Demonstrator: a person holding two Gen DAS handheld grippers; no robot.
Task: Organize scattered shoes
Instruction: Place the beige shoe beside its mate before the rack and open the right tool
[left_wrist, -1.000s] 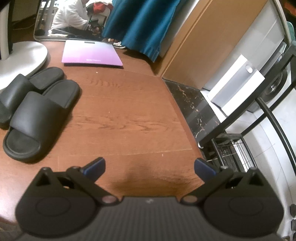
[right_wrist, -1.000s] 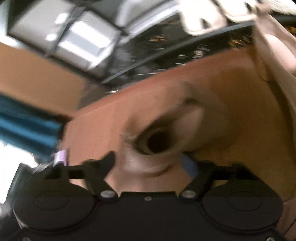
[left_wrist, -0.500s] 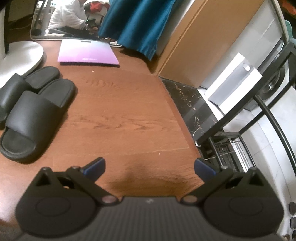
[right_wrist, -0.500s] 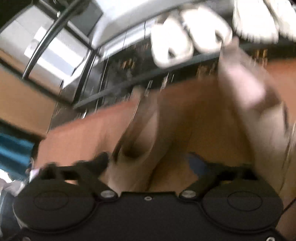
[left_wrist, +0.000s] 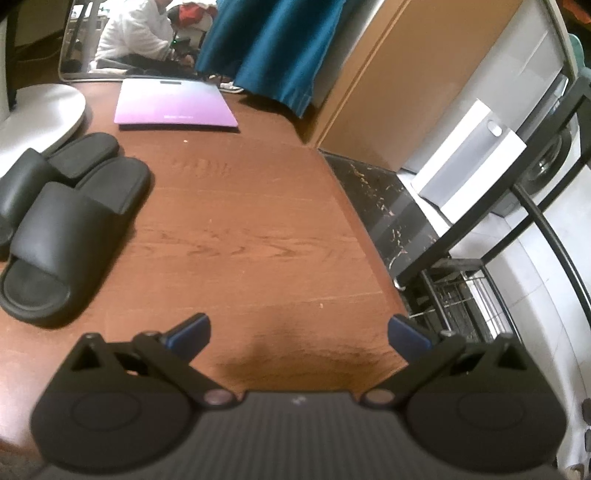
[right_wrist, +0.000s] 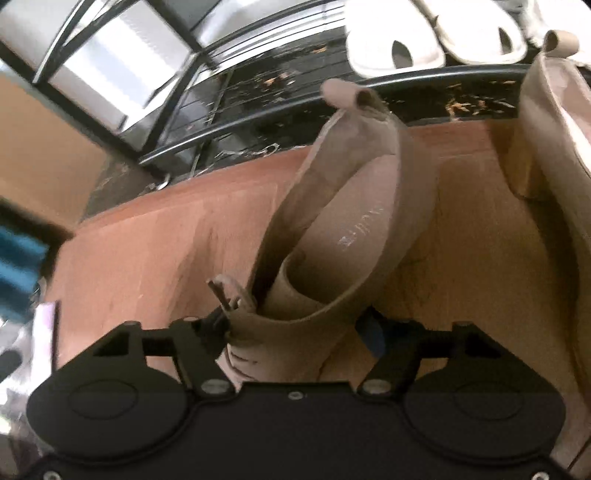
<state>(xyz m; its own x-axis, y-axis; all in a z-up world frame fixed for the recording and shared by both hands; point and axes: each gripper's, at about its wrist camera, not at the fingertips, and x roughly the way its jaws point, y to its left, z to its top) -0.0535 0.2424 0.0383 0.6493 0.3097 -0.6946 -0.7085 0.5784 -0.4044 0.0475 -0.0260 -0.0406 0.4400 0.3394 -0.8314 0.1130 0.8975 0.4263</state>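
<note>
In the right wrist view, the right gripper has shifted and rolled, and the picture has gone from heavy blur to fairly sharp. The beige high-heeled shoe that filled the middle a second ago as a blurred round opening now lies lengthwise ahead, its back end between the fingers. The jaws sprang wide half a second ago and have just been closing around it; whether the pads press on it cannot be told. A second beige shoe and white shoes on a black rack have come into sight.
</note>
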